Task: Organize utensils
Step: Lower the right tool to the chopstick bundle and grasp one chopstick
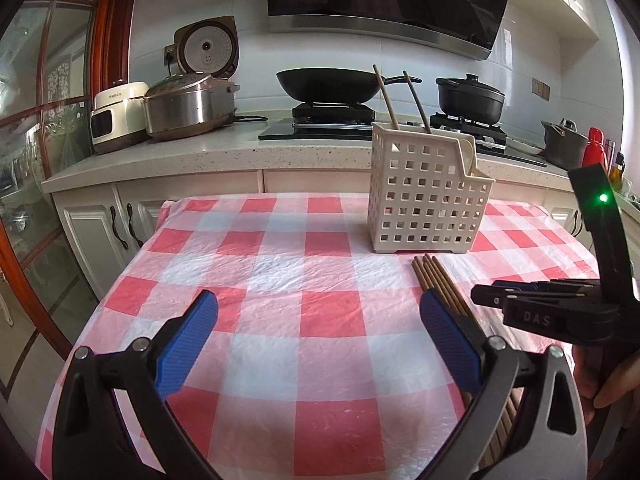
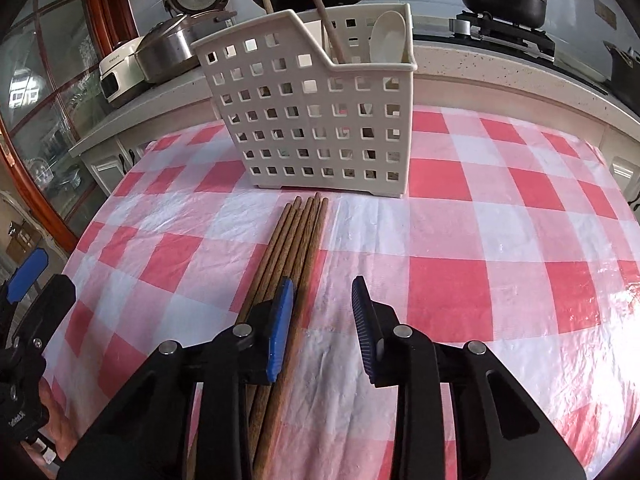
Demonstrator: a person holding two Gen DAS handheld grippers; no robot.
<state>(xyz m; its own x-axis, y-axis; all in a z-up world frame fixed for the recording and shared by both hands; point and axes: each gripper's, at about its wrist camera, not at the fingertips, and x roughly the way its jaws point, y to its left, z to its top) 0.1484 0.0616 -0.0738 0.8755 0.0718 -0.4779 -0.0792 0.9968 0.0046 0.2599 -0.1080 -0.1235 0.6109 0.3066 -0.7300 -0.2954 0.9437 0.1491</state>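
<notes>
Kitchen. Far left on the speckled stone counter (image 1: 224,152): white cooker (image 1: 116,114), steel pressure cooker (image 1: 186,106); then black wok (image 1: 332,84) and lidded black pot (image 1: 470,98) on the hob. Crinkled red-and-white checked plastic tablecloth (image 1: 280,280) covered the table. Left gripper (image 1: 318,336) was spread wide, empty. Brown wooden chopsticks (image 2: 296,240) lay bundled just before the perforated cream plastic utensil basket (image 2: 320,120), which held two sticks and a white spoon (image 2: 386,36). Right gripper (image 2: 322,330) was parted, empty, above the chopsticks' right edge.
</notes>
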